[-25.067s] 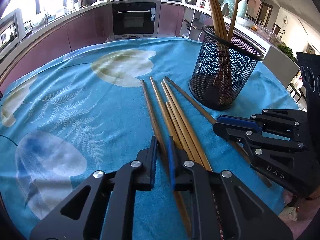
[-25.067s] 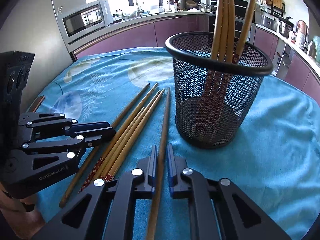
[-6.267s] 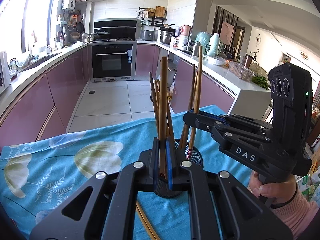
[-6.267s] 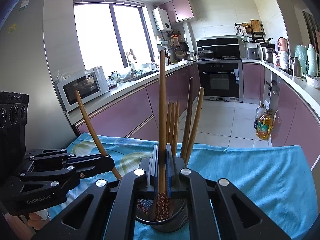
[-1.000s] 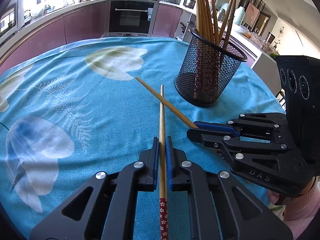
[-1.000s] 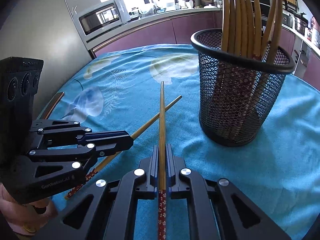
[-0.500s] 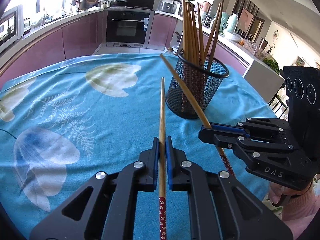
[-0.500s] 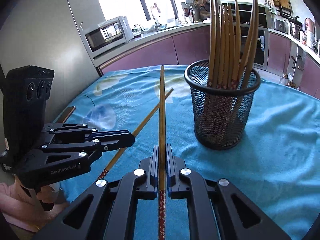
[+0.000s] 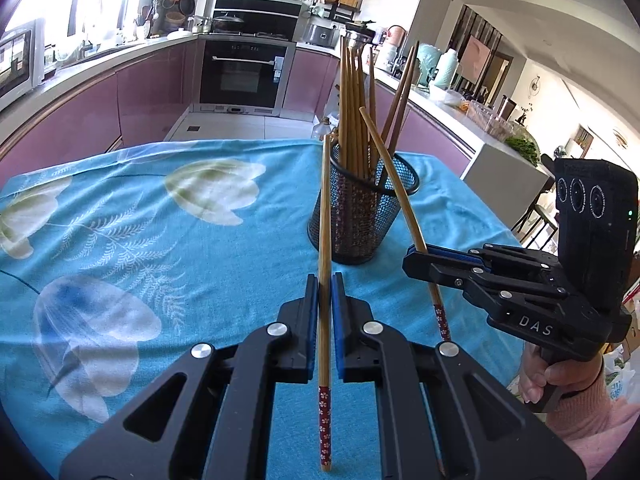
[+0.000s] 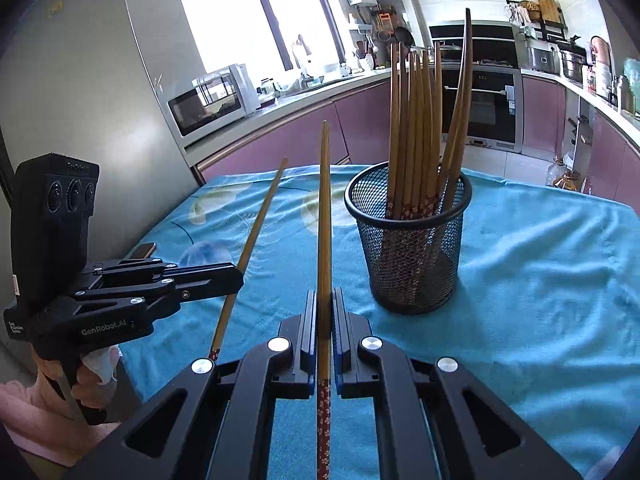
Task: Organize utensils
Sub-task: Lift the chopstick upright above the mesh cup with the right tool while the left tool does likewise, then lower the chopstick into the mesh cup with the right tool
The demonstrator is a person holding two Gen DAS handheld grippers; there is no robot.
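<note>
A black mesh holder [image 9: 362, 216] stands upright on the blue flowered tablecloth [image 9: 120, 216], packed with a bundle of wooden chopsticks [image 9: 352, 112] leaning against its rim. Just short of the holder, the left gripper [image 9: 325, 284] has its blue-padded fingers narrowed onto a single chopstick [image 9: 325, 220], which runs forward with its tip near the holder's rim and its red flowered end trailing back between the gripper's arms. On the other side of the holder's near face, the right gripper [image 9: 416, 256] pinches a second chopstick [image 9: 394, 184] the same way, its tip slanting up across the holder's mouth. A hand in a pink sleeve [image 9: 560, 380] grips the right gripper's handle. Beyond the holder lie purple kitchen cabinets [image 9: 152, 92] and a built-in oven [image 9: 244, 74].
</note>
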